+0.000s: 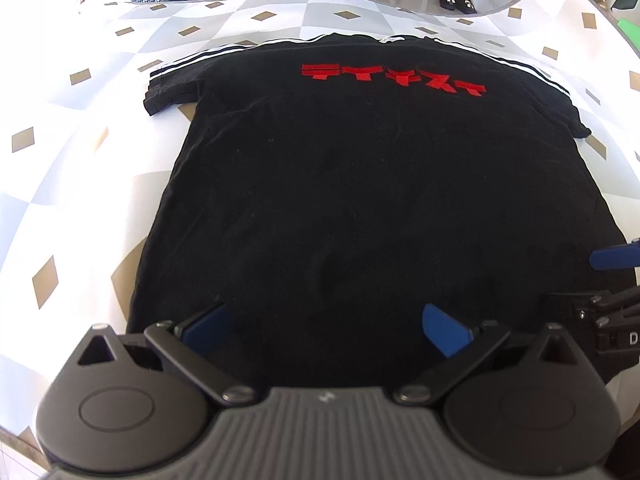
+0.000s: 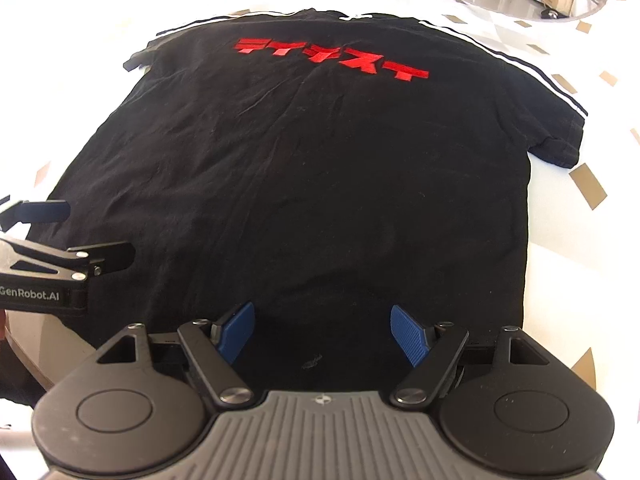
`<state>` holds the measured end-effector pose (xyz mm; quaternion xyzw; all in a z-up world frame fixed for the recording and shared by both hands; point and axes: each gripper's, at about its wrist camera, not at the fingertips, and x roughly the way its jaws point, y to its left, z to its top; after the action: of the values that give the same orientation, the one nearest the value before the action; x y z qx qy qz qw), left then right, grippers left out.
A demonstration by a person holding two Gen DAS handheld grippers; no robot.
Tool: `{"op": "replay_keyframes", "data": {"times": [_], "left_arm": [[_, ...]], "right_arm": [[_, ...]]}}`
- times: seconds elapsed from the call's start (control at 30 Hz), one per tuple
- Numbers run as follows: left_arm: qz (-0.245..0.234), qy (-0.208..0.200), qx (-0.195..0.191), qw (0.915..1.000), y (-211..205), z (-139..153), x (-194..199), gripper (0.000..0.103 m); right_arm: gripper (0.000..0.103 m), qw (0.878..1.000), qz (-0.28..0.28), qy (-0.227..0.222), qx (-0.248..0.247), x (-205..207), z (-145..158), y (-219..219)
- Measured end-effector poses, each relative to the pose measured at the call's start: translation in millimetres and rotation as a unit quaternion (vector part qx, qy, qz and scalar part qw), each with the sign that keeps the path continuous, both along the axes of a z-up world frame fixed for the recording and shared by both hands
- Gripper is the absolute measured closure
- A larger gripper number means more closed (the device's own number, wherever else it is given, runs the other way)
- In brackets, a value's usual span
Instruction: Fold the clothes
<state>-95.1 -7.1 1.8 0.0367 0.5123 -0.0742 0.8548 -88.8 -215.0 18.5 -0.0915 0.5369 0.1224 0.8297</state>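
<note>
black t-shirt [image 1: 360,184] flat on patterned tablecloth [image 1: 80,152], red lettering [image 1: 394,77] up; left gripper [image 1: 326,326] and right gripper [image 2: 322,334] both spread wide, empty, over hem

Left hand-held gripper [image 1: 326,330] gapes over flat black T-shirt [image 1: 360,200] — red lettering [image 1: 394,78] beyond.

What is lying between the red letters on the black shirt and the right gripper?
Only bare black cloth of the shirt: nothing lies between the red letters and the open right gripper. The right wrist view shows this.
</note>
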Motion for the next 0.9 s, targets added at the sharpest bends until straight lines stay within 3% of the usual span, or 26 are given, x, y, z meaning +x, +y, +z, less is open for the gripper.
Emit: {"op": "replay_keyframes", "data": {"times": [0.2, 0.53, 0.9], "left_arm": [[-0.003, 0.000, 0.014, 0.9999, 1, -3, -9, 0.000], [-0.027, 0.007, 0.051, 0.9983, -13, -8, -21, 0.000], [-0.007, 0.017, 0.055, 0.9983, -7, -7, -25, 0.000]], "right_arm": [[0.029, 1.000, -0.009, -0.008, -0.016, -13, -5, -2], [0.025, 0.997, -0.050, 0.017, -0.051, -20, -7, -17], [0.023, 0.994, -0.100, 0.038, -0.027, -26, -10, -41]]}}
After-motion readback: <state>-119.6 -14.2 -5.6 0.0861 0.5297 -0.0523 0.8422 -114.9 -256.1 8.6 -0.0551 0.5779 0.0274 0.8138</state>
